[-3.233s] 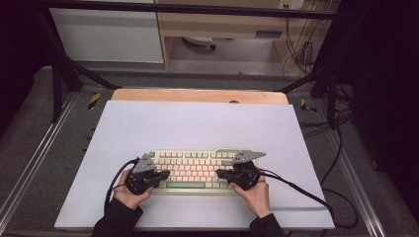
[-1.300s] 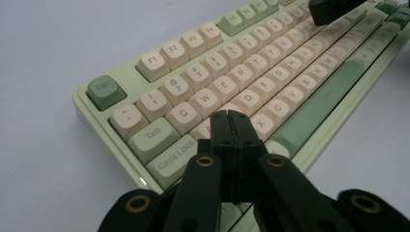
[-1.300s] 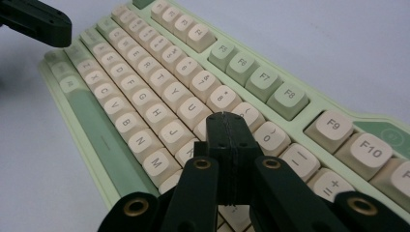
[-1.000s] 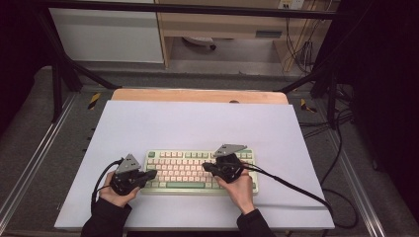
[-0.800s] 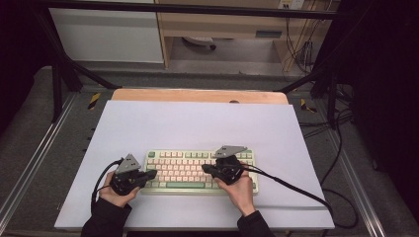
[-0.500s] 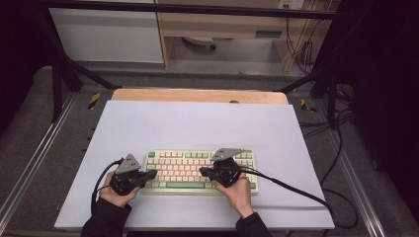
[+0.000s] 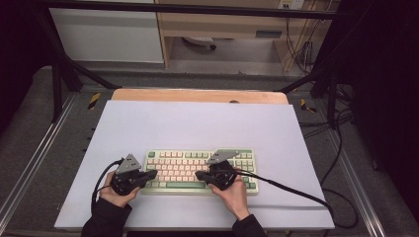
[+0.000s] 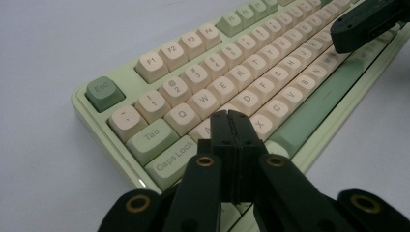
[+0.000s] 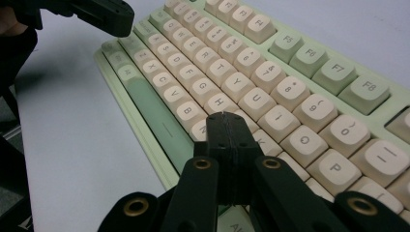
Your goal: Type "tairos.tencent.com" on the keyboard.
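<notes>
On the near half of the white mat, seen from the high view, the keyboard lies square to the person, and everything else can be placed from it. The left gripper sits at the keyboard's left end, its tip over the outermost keys; the right gripper hovers over the keyboard's middle, right of centre, with its cable trailing off past the right end.

In the left gripper view, the left gripper has its jaws pressed together with nothing between them, the tip just above the home row beside Caps Lock. The risk here, as I judge it, is the blunt closed tip: it is about as wide as a keycap, so a slightly off-centre press could catch A and its neighbour at once.

In the right gripper view, the right gripper is likewise closed on nothing, its tip over the keys below H and beside K. A slanted push could drive two keys together or nudge the light keyboard across the smooth mat; the trailing cable could also drag across the right-hand keys.
</notes>
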A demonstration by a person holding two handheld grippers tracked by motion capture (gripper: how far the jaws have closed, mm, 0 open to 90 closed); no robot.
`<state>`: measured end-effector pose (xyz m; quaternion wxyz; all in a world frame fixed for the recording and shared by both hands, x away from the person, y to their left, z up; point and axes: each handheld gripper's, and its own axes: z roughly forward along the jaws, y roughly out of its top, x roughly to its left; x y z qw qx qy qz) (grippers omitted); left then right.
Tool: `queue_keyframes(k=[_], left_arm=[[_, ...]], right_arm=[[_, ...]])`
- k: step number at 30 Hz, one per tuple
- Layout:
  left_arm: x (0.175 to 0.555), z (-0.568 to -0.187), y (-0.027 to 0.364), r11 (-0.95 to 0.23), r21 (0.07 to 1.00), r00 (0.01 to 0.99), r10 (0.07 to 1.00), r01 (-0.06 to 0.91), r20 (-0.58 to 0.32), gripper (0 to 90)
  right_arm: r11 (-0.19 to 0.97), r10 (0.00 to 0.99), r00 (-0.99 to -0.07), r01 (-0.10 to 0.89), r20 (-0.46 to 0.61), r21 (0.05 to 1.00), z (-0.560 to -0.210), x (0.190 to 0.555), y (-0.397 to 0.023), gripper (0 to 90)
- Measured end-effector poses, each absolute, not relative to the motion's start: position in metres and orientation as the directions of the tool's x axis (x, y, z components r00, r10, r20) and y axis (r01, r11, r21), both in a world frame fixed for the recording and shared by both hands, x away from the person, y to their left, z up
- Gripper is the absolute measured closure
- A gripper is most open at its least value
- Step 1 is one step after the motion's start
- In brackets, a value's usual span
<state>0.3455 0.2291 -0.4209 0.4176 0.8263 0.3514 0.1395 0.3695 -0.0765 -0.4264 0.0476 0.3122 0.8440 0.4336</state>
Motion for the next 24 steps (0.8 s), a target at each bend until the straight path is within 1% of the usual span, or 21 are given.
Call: queue_keyframes(k=[15,19,24], left_arm=[[0.345,-0.421,0.228,-0.406,0.788,0.715,0.696,0.464,-0.062,89.7],[0.345,-0.421,0.228,-0.407,0.788,0.717,0.694,0.462,-0.062,89.6],[0.345,-0.420,0.229,-0.404,0.790,0.717,0.694,0.461,-0.064,89.6]], right_arm=[[0.447,0.568,-0.801,0.492,0.188,0.747,-0.435,0.369,-0.073,90.0],[0.449,0.568,-0.803,0.486,0.180,0.750,-0.433,0.369,-0.074,90.0],[0.430,0.570,-0.804,0.469,0.172,0.771,-0.422,0.368,-0.080,90.0]])
